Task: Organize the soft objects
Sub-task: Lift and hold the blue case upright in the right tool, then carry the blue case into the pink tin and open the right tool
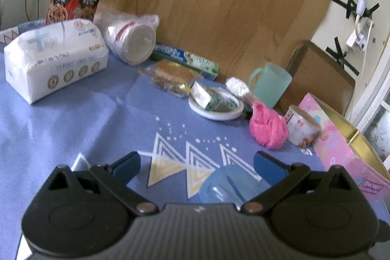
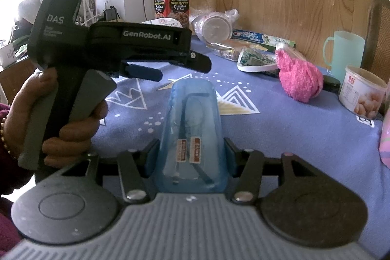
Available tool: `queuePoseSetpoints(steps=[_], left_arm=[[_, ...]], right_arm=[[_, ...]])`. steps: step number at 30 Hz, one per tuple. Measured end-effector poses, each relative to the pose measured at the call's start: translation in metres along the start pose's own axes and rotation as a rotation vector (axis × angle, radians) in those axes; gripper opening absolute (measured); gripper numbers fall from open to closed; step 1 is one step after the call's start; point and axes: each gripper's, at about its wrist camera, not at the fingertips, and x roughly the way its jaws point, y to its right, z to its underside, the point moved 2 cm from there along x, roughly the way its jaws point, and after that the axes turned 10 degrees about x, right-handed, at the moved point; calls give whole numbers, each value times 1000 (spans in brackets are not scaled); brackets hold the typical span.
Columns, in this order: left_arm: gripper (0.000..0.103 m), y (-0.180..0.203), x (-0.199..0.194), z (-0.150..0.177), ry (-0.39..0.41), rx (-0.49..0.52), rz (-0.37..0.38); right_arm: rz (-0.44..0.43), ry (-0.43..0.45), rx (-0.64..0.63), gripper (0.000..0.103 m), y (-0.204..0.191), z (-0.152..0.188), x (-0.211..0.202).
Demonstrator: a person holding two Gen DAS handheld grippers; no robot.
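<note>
Blue translucent case [image 2: 192, 138] | clamped between right gripper [image 2: 192, 157] pads

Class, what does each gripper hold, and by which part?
The right gripper clamps the clear blue case by its sides, near one end. The left gripper holds nothing.

"DAS" is printed in white on the upright black body of the left gripper [image 2: 146, 71], and "GenRobot.AI" is read along its black top bar. Print on the red box [image 2: 171, 1] stays too blurred to be read.
</note>
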Motion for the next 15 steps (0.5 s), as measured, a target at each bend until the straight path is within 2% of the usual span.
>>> queuePoseSetpoints(steps=[3, 5, 9, 12, 15], left_arm=[[102, -1, -6, 3, -31, -43, 30], [102, -1, -14, 5, -39, -76, 77], [102, 7, -21, 7, -64, -98, 134], [100, 17, -18, 9, -108, -103, 164], [93, 26, -13, 15, -146, -99, 180]], right_arm=[[-39, -2, 93, 57, 9, -2, -2], [-82, -3, 173, 57, 17, -3, -5], [-136, -1, 287, 57, 27, -2, -8], [-135, 4, 282, 57, 23, 1, -11], [-135, 2, 261, 57, 18, 0, -11]])
